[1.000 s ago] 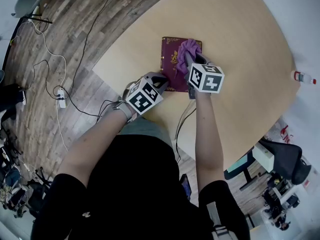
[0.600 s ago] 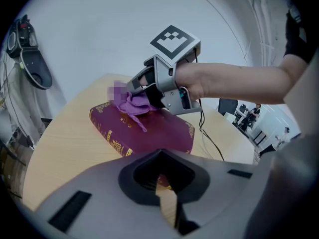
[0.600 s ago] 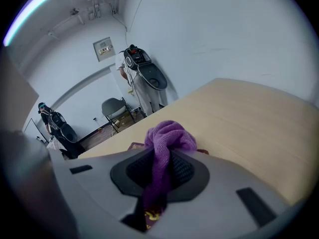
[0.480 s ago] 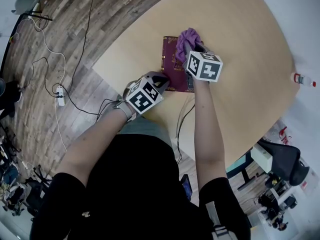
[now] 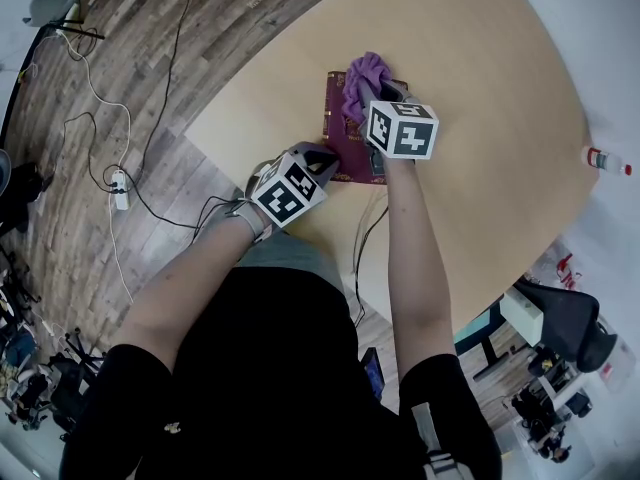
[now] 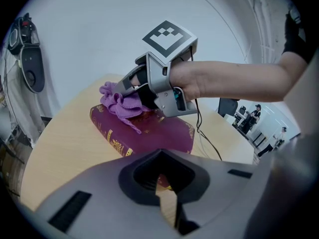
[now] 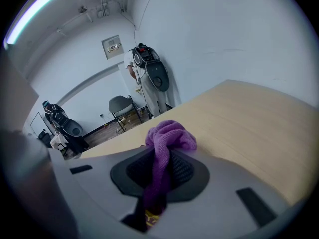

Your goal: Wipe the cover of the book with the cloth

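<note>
A maroon book (image 5: 335, 120) with gold ornament lies flat on the light wooden table (image 5: 480, 88). My right gripper (image 5: 367, 98) is shut on a bunched purple cloth (image 5: 362, 73), which rests on the far part of the cover. In the right gripper view the cloth (image 7: 167, 139) bulges out between the jaws of that gripper (image 7: 157, 183). My left gripper (image 5: 324, 158) sits at the book's near left corner, shut, with nothing between its jaws. In the left gripper view, the book (image 6: 154, 133), the cloth (image 6: 118, 101) and the right gripper (image 6: 135, 89) lie ahead of the left gripper (image 6: 164, 195).
A small white bottle (image 5: 605, 155) lies near the table's right edge. Cables (image 5: 95, 93) and a power strip (image 5: 123, 196) run over the wooden floor on the left. A dark office chair (image 5: 572, 320) stands at the lower right. The table's near edge runs just below the book.
My right gripper has slid the cloth over the cover toward the book's far edge and slightly left. The left gripper and the book have stayed in place.
</note>
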The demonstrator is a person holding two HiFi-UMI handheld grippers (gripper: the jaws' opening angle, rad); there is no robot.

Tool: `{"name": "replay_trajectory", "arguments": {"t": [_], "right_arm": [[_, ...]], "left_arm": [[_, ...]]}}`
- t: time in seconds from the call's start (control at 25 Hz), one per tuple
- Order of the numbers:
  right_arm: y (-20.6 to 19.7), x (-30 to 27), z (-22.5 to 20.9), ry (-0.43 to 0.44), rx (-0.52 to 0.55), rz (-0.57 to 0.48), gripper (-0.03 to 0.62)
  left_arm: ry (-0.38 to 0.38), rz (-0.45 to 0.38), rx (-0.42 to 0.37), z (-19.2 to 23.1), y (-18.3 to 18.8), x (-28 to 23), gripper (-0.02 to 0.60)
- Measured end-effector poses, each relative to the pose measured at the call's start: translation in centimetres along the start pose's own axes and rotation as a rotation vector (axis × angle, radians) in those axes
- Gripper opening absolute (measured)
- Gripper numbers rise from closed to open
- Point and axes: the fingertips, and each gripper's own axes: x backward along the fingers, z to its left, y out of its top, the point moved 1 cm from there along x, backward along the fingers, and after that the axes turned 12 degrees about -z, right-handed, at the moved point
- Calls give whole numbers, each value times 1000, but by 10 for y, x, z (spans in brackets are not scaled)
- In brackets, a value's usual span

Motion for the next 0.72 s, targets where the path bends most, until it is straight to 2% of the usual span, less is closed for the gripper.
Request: {"name": "replay_trajectory", "arguments": {"t": [0.72], "right_arm": [[-29, 27, 22, 0, -28, 24, 67]], "left_arm": [[-28, -8, -3, 2, -1, 0, 18]]}}
